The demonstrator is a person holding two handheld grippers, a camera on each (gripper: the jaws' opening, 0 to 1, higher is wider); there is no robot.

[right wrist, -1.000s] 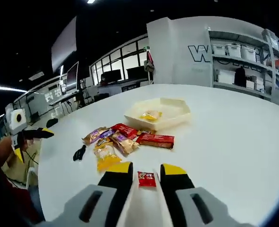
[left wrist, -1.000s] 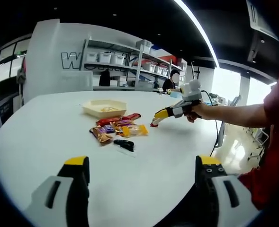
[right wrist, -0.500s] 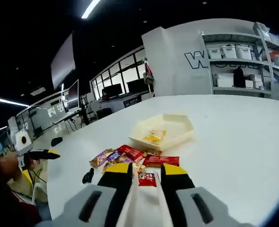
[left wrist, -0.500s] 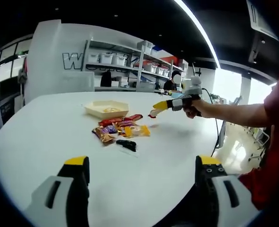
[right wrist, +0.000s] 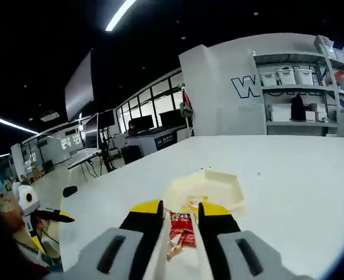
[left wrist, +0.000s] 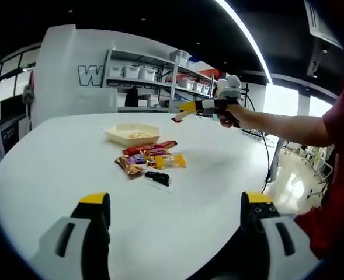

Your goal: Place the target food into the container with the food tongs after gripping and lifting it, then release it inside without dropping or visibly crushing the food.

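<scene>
My right gripper (right wrist: pixel 181 208) is shut on a small red snack packet (right wrist: pixel 180 226), held in the air above the table. In the left gripper view the same gripper (left wrist: pixel 185 112) hangs high over the far side of the table, the red packet (left wrist: pixel 176 119) at its tip. Below and beyond it sits the cream hexagonal tray (right wrist: pixel 229 188) (left wrist: pixel 119 136) with a yellow packet (left wrist: pixel 135 135) inside. A heap of snack packets (left wrist: pixel 150 158) lies in front of the tray. My left gripper (left wrist: pixel 174 205) stands open low over the near table.
A small black object (left wrist: pixel 157 178) lies beside the heap on the white table (left wrist: pixel 55 169). Shelving with white bins (left wrist: pixel 151 76) lines the back wall. A person's arm (left wrist: pixel 277 127) and red sleeve reach in from the right. Desks and monitors (right wrist: pixel 131 125) stand behind.
My right gripper has risen with the red packet and moved toward the tray. The left gripper has stayed put and open.
</scene>
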